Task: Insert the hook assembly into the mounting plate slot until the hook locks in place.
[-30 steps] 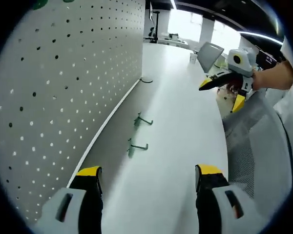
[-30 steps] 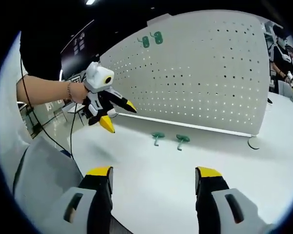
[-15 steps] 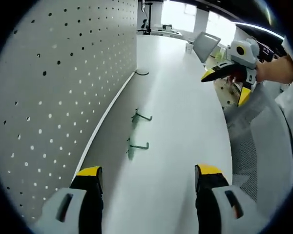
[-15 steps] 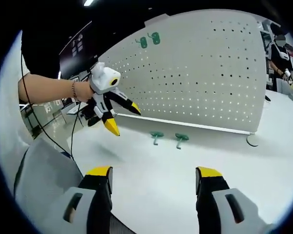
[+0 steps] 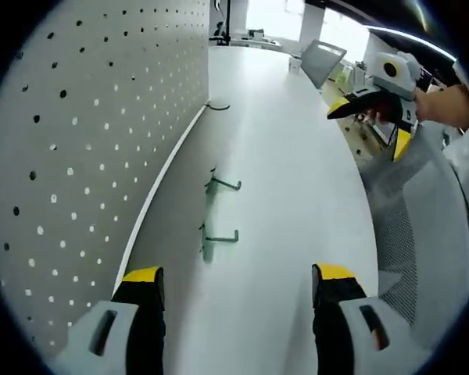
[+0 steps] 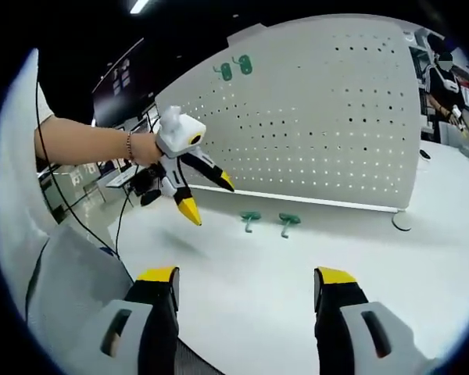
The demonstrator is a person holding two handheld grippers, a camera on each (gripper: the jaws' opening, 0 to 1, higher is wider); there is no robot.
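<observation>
Hooks (image 5: 219, 239) (image 6: 288, 223) lying on desk (image 5: 297, 195) just beside pegboard (image 6: 320, 125) foot, untouched; L gripper (image 6: 207, 191) & R gripper (image 5: 369, 117) both hovering, jaws apart, nothing held, prob. readying pickup.

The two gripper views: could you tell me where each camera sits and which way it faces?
Left gripper view: rides the left claw, looking along the pegboard over two green hooks; the right claw shows.
Right gripper view: rides the right claw, facing the pegboard; the left claw and an arm show.
Shared: hooks, pegboard, table.
</observation>
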